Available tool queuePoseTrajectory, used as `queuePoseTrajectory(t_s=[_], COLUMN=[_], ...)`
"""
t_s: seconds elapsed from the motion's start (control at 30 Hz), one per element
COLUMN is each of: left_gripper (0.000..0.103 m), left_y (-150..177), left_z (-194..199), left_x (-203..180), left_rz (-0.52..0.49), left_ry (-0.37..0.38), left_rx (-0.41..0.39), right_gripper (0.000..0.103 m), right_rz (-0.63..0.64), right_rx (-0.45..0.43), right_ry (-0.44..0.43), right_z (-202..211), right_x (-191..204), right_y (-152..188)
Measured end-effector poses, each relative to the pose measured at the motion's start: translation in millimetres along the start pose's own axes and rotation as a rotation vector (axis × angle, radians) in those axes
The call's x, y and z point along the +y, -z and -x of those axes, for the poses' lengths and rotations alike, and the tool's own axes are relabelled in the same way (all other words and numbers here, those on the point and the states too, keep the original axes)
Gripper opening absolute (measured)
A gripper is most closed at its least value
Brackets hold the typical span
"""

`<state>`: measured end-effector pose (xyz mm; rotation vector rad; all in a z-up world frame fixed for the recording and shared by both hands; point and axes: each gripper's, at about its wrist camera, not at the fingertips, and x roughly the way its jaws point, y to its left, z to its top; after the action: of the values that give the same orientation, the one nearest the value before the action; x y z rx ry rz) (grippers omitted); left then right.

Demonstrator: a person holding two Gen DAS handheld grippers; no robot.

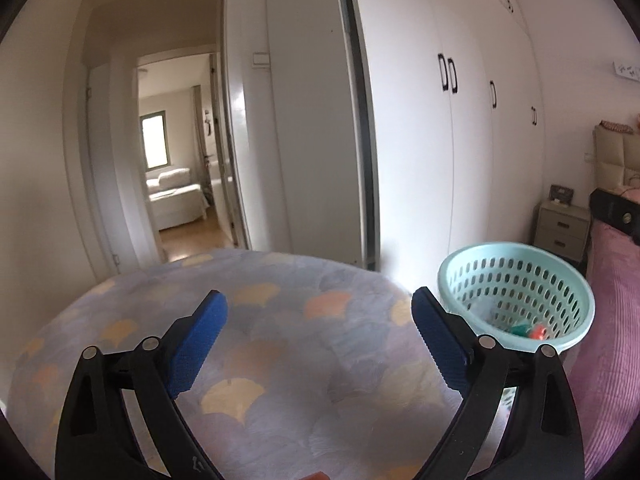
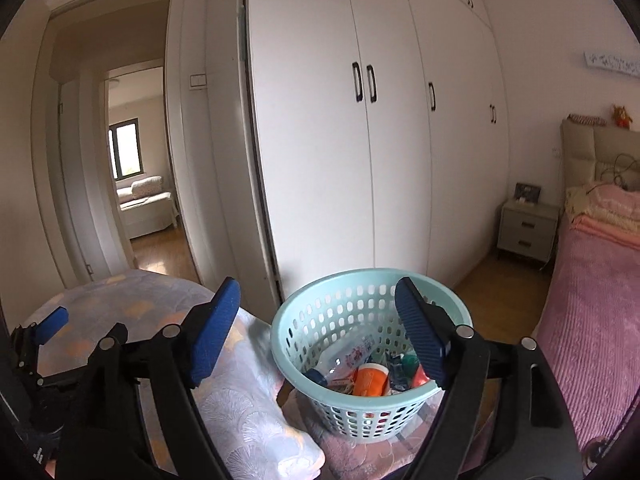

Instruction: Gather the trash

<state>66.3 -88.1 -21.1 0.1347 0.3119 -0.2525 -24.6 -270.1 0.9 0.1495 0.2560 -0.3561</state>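
While the pale blue perforated basket (image 2: 368,356) is sitting on pink patterned fabric just beside a lilac quilt (image 2: 240,392) with fan-shaped motifs, it is holding the collected trash: a clear plastic bottle (image 2: 348,354) lying tilted against the inner wall, an orange cup (image 2: 370,378) below it, a green item (image 2: 409,362) and several small wrappers that are too jumbled to tell apart. Above the near rim, the right gripper (image 2: 318,340) is hovering with its blue-padded fingers (image 2: 214,332) spread wide, nothing between them and one pad showing in front of the basket's inside without clearly touching it. To the left, the left gripper (image 1: 320,340) is pointing out over the lilac quilt with its fingers likewise standing far apart and empty; in its view the basket is lying off to the right, with the green and orange items showing at the bottom. Part of that left gripper is also showing at the left edge of the right wrist view. Beyond the basket, white wardrobe doors (image 2: 400,160) with dark handles are filling the wall, a grey nightstand (image 2: 528,232) is standing near a bed with a pink cover (image 2: 592,320), and an open doorway (image 2: 136,184) on the left is giving onto another room with a pale sofa and a window.
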Motion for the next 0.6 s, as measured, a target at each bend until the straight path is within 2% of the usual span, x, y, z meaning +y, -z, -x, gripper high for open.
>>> queuePoseTrajectory(t_s=[0.17,0.6], left_gripper=[0.091,0.095], left_y=[4,15], left_z=[-3,-1], left_x=[10,15], left_rz=[0.034,0.056], left_ry=[0.027,0.039], left_rx=[0.023,0.051], right_gripper=[0.076,0.076], right_rz=[0.003,0.033], right_rx=[-0.004,0.024], right_ry=[0.017,0.013], right_z=[3,-2], right_x=[5,13], right_y=[8,17])
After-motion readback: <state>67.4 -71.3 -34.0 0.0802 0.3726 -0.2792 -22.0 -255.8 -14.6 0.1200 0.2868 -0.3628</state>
